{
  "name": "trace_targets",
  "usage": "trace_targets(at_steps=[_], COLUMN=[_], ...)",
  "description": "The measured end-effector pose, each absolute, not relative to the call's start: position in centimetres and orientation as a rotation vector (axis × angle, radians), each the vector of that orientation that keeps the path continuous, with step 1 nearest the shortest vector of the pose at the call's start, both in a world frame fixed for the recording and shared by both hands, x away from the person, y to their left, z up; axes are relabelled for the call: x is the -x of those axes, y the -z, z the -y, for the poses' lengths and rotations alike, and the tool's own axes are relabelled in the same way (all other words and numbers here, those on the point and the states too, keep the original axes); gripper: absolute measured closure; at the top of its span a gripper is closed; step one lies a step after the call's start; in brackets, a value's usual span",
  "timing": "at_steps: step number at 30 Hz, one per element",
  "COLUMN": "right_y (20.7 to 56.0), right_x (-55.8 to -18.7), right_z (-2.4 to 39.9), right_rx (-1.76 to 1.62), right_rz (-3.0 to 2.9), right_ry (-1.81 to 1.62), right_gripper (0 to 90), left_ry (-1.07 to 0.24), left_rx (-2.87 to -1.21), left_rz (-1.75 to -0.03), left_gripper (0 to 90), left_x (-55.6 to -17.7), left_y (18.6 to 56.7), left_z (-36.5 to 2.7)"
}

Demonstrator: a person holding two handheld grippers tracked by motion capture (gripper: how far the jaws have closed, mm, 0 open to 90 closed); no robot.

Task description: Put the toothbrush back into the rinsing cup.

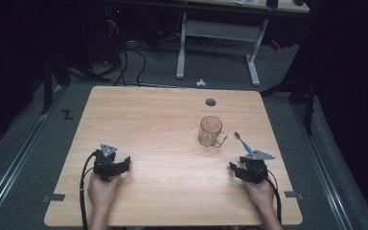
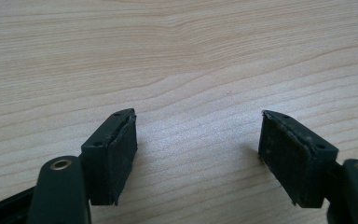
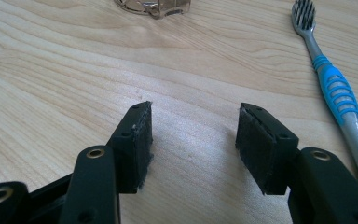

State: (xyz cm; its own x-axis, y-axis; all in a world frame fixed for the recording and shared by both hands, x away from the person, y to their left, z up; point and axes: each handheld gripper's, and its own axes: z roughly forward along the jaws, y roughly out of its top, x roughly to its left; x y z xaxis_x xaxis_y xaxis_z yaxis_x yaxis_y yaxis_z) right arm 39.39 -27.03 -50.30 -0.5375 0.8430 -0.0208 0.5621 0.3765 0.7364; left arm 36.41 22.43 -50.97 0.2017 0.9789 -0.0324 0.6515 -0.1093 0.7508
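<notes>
The toothbrush (image 1: 242, 142) lies flat on the table (image 1: 163, 143), just right of the glass mug (image 1: 212, 131) and just beyond your right gripper (image 1: 235, 167), bristle end pointing away from you. In the right gripper view its blue-and-grey handle (image 3: 342, 105) runs past the right jaw, outside the gap, so closing from here would likely catch nothing or pinch the edge and flick it sideways. Both that gripper's jaws stand apart and empty. The handle is thin and low; come in too shallow and the pads may skid over it, too steep and they hit wood. The mug stands close: a wide swing could knock it. Your left gripper (image 1: 120, 165), also spread open, rests well to the left.
</notes>
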Motion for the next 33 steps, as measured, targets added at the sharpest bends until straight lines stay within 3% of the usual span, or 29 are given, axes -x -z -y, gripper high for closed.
trace_targets(at_steps=[29, 33], right_y=[50.3, 50.29], right_x=[-39.34, -39.33], right_z=[26.9, 26.9], right_rx=[-1.222, -1.225], right_rz=[-2.25, -2.246], right_ry=[-0.972, -0.973], right_gripper=[43.6, 46.6], left_ry=[-0.652, -0.653], left_rx=[-1.839, -1.839], left_rz=[-1.52, -1.52], left_gripper=[28.2, 28.2], left_x=[-36.41, -36.41], left_y=[50.96, 50.96], left_z=[-22.41, -22.4])
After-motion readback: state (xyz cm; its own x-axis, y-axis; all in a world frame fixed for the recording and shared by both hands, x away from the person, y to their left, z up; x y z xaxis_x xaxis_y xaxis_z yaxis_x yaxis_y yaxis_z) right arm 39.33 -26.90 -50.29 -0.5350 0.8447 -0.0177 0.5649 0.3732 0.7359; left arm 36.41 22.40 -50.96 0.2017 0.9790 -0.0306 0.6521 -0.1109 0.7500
